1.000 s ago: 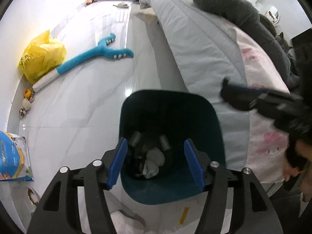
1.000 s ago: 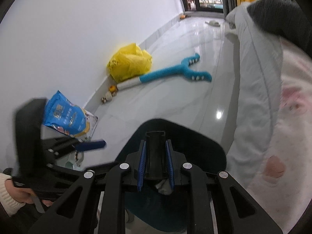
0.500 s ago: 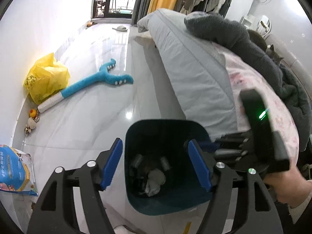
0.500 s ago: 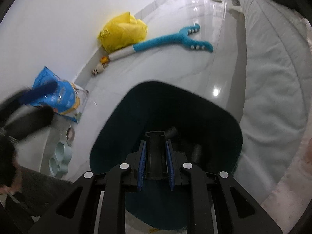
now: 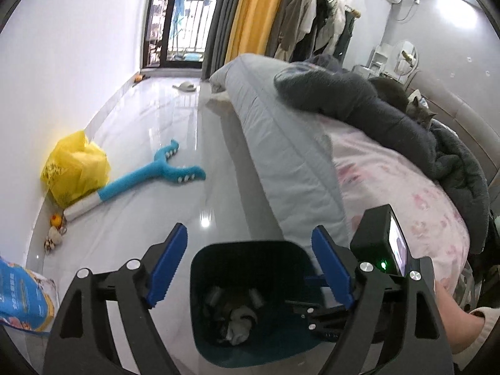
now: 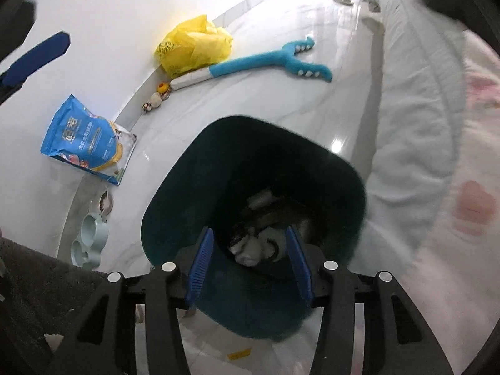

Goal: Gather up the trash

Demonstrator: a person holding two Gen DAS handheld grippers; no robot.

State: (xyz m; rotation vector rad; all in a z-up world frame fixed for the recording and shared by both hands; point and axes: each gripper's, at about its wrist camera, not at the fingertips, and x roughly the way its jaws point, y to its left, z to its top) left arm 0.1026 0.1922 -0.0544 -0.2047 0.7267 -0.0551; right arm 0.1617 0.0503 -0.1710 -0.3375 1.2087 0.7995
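Glossy marble-look floor point(image 5: 150, 143), smooth dark teal plastic bin point(image 6: 200, 168), crinkled yellow plastic bag point(image 6: 193, 43), quilted cloth bedding point(image 5: 281, 143)

Right gripper point(image 6: 250, 262) jaws now parted over the bin point(image 6: 200, 168); left gripper point(image 5: 250, 268) tilted up — away.

A lived-in home bedroom: a bed point(image 5: 293, 168) heaped with quilts fills one side, with coats point(image 5: 315, 28) hanging beyond it. Across the glossy floor point(image 5: 150, 118) from the bed lie a plush toy point(image 5: 150, 175), pet bowls point(image 6: 89, 240) and a pet-food bag point(image 6: 84, 140).
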